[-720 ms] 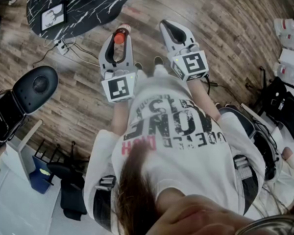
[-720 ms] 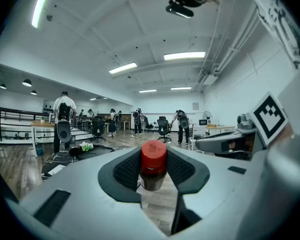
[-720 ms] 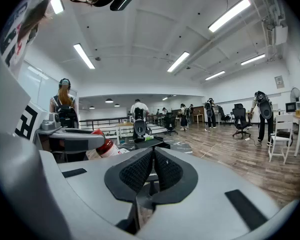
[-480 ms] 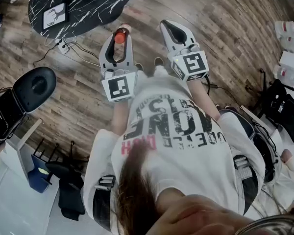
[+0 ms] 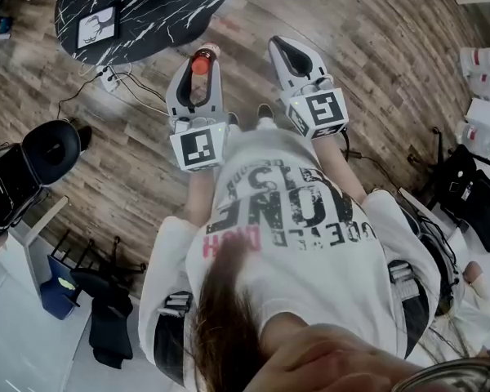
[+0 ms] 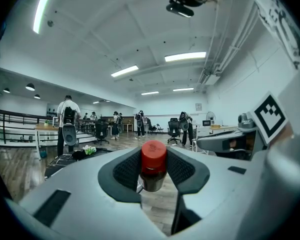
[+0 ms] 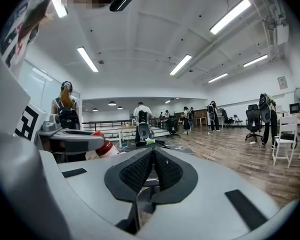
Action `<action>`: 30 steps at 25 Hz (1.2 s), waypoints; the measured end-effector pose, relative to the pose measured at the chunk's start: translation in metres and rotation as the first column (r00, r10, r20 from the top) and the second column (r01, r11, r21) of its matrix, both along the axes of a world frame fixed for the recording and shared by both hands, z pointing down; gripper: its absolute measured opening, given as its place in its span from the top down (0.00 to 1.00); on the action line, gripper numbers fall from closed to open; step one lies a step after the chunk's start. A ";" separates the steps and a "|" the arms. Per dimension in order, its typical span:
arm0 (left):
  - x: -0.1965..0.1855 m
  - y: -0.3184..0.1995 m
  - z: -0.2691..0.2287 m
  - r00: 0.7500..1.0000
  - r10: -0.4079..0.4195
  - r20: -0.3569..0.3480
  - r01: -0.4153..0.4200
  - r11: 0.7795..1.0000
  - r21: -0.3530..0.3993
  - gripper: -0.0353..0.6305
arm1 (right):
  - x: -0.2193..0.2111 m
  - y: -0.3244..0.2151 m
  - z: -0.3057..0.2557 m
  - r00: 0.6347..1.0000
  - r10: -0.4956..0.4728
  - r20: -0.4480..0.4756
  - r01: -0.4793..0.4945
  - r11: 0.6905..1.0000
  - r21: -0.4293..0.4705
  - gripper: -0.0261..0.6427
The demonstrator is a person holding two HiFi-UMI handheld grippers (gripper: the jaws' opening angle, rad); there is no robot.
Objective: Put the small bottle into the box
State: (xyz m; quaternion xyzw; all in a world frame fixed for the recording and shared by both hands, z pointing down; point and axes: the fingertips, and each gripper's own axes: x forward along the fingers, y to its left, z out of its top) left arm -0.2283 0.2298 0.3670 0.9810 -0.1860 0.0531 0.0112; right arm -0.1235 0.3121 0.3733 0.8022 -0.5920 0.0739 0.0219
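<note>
Step in hand: carry. The pick-up looked done and the placing was not yet begun.

Left claw (image 6: 154, 174): jaws partly open, both pads closed on the small bottle (image 6: 153, 156). It stood upright between them, red cap on top and the dark body gripped below the cap. The claw was held about level, in front of the person's chest.

Right claw (image 7: 152, 166): pads pressed together, nothing between them. It was carried level just beside the left claw and apart from it.

Position: both claws hung over the wooden floor (image 5: 376, 72), not over any surface. A dark, white-veined worktop (image 5: 159, 11) lay ahead and to the left, well apart from the bottle. A flat white square item with a deer-head print (image 5: 96, 27) lay on it. I could not tell whether that was the box; no open box showed plainly in any view.

Judgement on the next move: bring the left claw over the worktop and find the opening of the box. Keep the bottle upright on the way, lower it inside, and only then let the jaws part. The grip sat high on a smooth round body, so a tilt or a jolt could let it slip.
</note>
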 end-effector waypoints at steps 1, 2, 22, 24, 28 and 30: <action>0.002 0.001 -0.002 1.000 -0.003 -0.002 0.003 1.000 0.000 0.74 | 0.002 0.002 -0.002 1.000 -0.002 0.003 0.002 1.000 0.012 0.95; 0.003 0.003 -0.003 1.000 -0.007 -0.003 0.007 1.000 0.000 0.74 | 0.004 0.003 -0.004 1.000 -0.009 0.006 0.009 1.000 0.028 0.95; 0.023 0.043 -0.011 0.996 -0.090 -0.024 0.090 0.996 0.013 0.74 | 0.023 0.035 -0.024 0.980 -0.171 -0.097 0.181 0.979 0.099 0.95; 0.024 0.046 -0.011 0.996 -0.090 -0.025 0.090 0.996 0.015 0.74 | 0.027 0.037 -0.023 0.983 -0.164 -0.085 0.171 0.982 0.082 0.96; 0.027 0.046 -0.014 0.996 -0.078 -0.038 0.079 0.997 0.023 0.74 | 0.033 0.037 -0.021 0.987 -0.151 -0.061 0.155 0.986 0.067 0.96; 0.028 0.042 -0.016 0.996 -0.075 -0.043 0.076 0.997 0.019 0.74 | 0.035 0.033 -0.022 0.986 -0.153 -0.063 0.157 0.986 0.063 0.96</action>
